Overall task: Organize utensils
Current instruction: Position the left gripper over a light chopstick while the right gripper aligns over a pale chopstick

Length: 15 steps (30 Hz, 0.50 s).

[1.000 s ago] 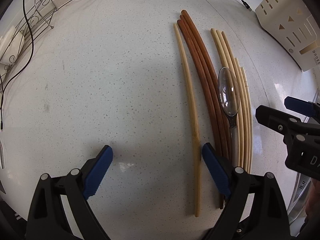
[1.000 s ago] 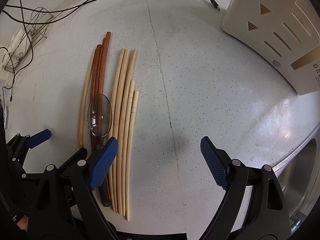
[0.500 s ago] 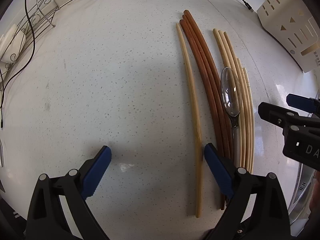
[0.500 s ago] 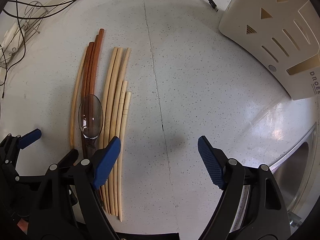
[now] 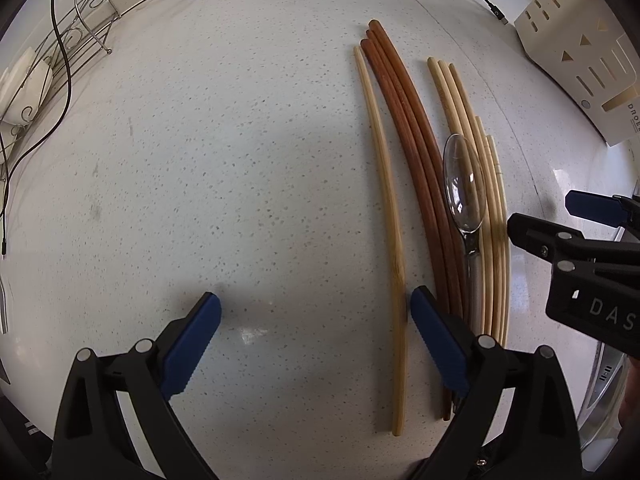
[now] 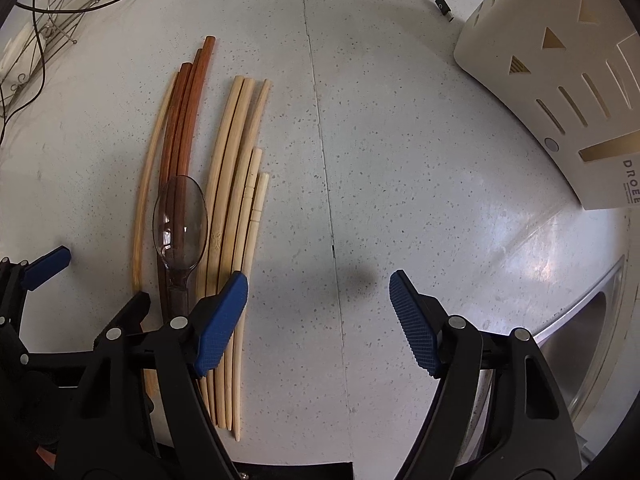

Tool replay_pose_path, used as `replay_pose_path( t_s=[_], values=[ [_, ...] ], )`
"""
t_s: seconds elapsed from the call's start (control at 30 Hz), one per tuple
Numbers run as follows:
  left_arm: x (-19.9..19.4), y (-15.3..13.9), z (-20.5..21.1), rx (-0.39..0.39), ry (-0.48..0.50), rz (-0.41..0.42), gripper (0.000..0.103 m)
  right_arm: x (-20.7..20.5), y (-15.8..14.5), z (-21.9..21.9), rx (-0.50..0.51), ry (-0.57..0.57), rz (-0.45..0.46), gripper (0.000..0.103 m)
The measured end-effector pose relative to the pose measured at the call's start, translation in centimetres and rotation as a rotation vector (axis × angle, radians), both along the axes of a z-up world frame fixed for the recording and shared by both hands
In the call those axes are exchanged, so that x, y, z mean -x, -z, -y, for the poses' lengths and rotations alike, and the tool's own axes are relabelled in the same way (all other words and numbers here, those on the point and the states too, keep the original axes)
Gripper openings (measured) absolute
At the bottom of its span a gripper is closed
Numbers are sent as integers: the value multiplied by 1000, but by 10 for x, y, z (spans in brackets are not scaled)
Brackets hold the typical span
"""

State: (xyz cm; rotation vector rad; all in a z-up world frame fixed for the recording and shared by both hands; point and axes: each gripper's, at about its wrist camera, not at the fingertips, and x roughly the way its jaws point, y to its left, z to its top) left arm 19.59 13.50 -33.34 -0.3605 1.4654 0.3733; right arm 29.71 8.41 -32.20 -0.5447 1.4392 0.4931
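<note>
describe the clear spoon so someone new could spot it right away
On the speckled white counter, left of the cream slotted utensil holder, lies a row of chopsticks. The clear plastic spoon rests on top, between the reddish-brown chopsticks and the pale bamboo chopsticks. It alone is transparent and has a bowl.

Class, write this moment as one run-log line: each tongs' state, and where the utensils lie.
left tongs: open, empty | right tongs: closing, nothing between | clear plastic spoon: atop chopsticks | all on countertop

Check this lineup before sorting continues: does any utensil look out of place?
Yes. A clear plastic spoon lies on top of the chopsticks, between the reddish-brown ones and the pale bundle. One pale chopstick lies alone on the reddish ones' far side.
</note>
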Motion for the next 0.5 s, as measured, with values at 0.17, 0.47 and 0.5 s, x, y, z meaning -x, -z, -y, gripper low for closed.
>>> replay_pose_path(
  t_s=[0.17,0.47,0.5],
  values=[
    [3,4,2,1,-4,0,96,0,-1,0,3,8,-1,69],
    [4,5,2,2,-4,1,97,-6,-2,2,12,4,-5,69],
    [4,5,3,2,-4,1,97,-5,-1,1,13,2,-5,69]
  ],
)
